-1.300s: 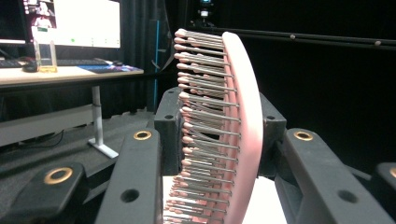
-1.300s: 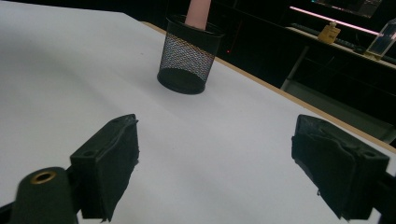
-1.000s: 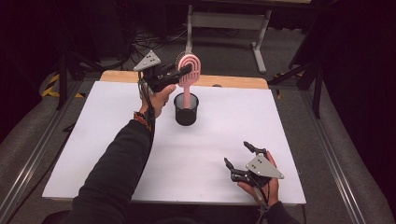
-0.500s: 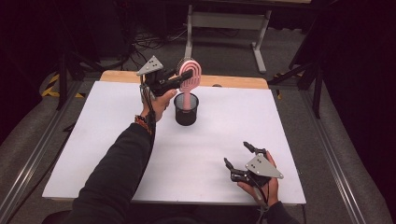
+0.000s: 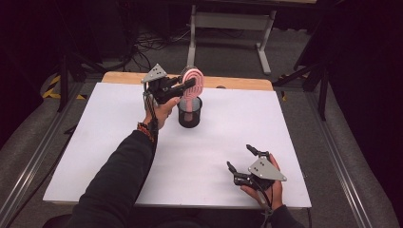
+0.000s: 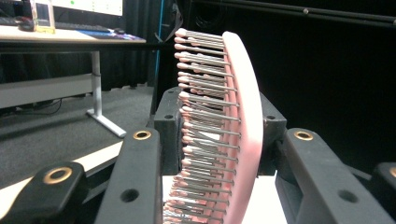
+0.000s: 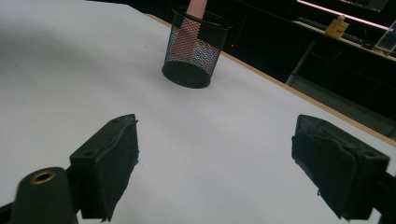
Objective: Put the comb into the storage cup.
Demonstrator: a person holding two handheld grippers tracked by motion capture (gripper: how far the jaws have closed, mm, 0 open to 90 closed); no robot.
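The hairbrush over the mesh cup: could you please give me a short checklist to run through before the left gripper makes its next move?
1. Left gripper shut on the hairbrush head: ok, jaws press both sides.
2. Handle end inside the mesh cup: ok, the pink handle shows through the mesh in the right gripper view.
3. Handle resting on the cup's bottom: cannot tell.
4. Cup upright on the white table: ok.
5. Right gripper clear of the cup: ok, open and resting near the table's front edge.
6. Brush will stay standing if released: cannot tell; it looks top-heavy.
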